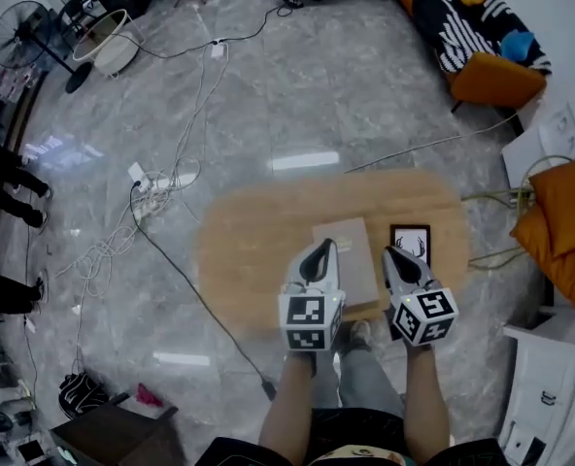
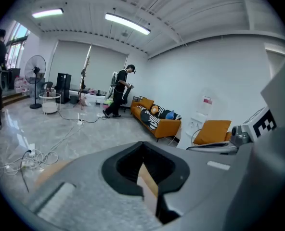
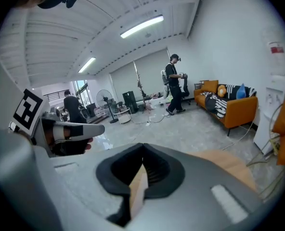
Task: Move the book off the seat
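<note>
A beige book (image 1: 354, 248) lies flat on the oval wooden seat (image 1: 253, 250) in the head view. Beside it on the right lies a black book with a white antler design (image 1: 411, 240). My left gripper (image 1: 318, 252) hovers over the beige book's near left edge, its jaws shut with nothing between them. My right gripper (image 1: 395, 256) hangs over the gap between the two books, also shut and holding nothing. In the left gripper view the left gripper (image 2: 142, 147) points out across the room, and so does the right gripper (image 3: 142, 150) in its own view. Whether either touches the book I cannot tell.
Cables and a power strip (image 1: 154, 183) trail over the marble floor left of the seat. An orange sofa (image 1: 477, 37) stands far right, orange cushions (image 1: 567, 223) and a white cabinet (image 1: 552, 382) to the right. A person (image 2: 118, 91) stands at the back; a fan (image 1: 20, 35) is far left.
</note>
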A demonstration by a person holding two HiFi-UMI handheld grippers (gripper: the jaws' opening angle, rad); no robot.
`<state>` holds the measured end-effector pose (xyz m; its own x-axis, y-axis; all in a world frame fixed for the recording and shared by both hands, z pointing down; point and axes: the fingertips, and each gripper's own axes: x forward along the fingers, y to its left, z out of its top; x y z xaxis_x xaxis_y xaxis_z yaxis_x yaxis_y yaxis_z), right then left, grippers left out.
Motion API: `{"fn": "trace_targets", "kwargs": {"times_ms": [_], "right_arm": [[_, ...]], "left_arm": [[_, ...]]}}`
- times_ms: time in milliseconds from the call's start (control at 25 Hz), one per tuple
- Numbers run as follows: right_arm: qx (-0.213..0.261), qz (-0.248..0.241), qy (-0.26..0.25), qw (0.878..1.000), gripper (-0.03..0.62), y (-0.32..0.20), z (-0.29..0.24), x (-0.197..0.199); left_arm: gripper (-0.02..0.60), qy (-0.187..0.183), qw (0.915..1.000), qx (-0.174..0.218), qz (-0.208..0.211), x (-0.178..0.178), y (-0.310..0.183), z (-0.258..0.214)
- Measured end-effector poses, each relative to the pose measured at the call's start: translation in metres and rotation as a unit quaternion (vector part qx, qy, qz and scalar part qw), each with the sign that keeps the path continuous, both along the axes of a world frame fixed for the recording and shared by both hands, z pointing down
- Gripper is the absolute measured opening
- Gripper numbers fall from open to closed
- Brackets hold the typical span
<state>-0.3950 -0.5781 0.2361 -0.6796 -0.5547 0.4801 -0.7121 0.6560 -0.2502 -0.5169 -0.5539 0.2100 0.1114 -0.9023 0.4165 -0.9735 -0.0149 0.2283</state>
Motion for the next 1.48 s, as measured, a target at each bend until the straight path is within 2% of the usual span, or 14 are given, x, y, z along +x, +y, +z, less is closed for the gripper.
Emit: {"fn": "trace_targets", "kwargs": {"times_ms": [280,480,640,840,1120,1280,1480], "right_arm": [[0.054,0.044,-0.023,0.997,0.003,-0.015,-0.083,-0.001],[0.122,0.023,-0.022,0.992,0.003,-0.022,-0.142,-0.021],[0.180,0.010,-0.021,0.983,0.003,-0.009,-0.174,-0.031],[0.223,0.019,-0.022,0.974,0.003,0.003,-0.217,-0.023],[0.255,0.010,-0.031,0.966,0.003,-0.026,-0.217,-0.030],[0.268,0.012,-0.026,0.963,0.003,-0.002,-0.237,-0.019],[0.273,0.012,-0.020,0.962,0.003,0.023,-0.263,-0.013]], "left_arm": [[0.011,-0.038,0.9977,0.048,-0.030,-0.014,0.008,-0.066],[0.011,-0.095,0.9897,0.094,-0.049,-0.036,0.003,-0.119],[0.011,-0.118,0.9808,0.141,-0.064,-0.051,0.020,-0.155],[0.011,-0.117,0.9730,0.184,-0.076,-0.055,0.041,-0.205],[0.009,-0.124,0.9658,0.208,-0.093,-0.066,0.016,-0.203],[0.009,-0.124,0.9628,0.222,-0.093,-0.058,0.039,-0.221],[0.009,-0.115,0.9634,0.223,-0.094,-0.055,0.063,-0.241]]}}
